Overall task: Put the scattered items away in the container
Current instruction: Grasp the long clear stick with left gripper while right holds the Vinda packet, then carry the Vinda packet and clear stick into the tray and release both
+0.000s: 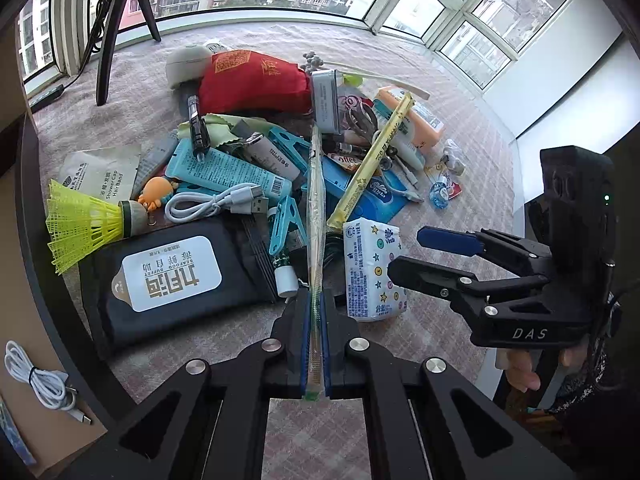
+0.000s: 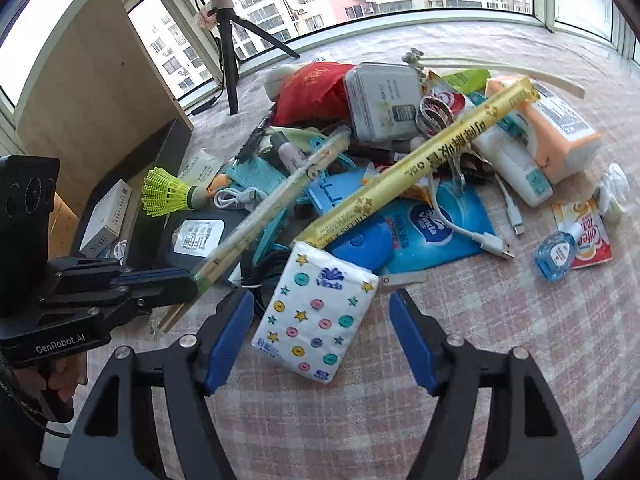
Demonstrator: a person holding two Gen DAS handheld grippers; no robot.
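Observation:
My left gripper (image 1: 316, 300) is shut on a pair of chopsticks in a clear sleeve (image 1: 315, 208), held near one end. The sleeve slants up over the pile of scattered items. The right wrist view shows this gripper (image 2: 188, 280) at the left, with the chopsticks (image 2: 276, 196) rising to the right. My right gripper (image 2: 320, 300) is open and straddles a white tissue pack with coloured buttons and stars (image 2: 316, 316); its blue pads (image 2: 228, 344) stand clear of the pack's sides. In the left wrist view the right gripper (image 1: 404, 252) sits beside that tissue pack (image 1: 372, 272). The dark-rimmed container (image 2: 160, 152) lies at the left.
The pile holds a yellow shuttlecock (image 1: 80, 220), a black wipes pack (image 1: 168, 276), a red pouch (image 1: 252, 80), a long yellow packet (image 2: 420, 164), a blue tissue pack (image 2: 432, 228), cables and clips. A white box (image 2: 106, 220) lies in the container. A tripod (image 2: 232, 40) stands behind.

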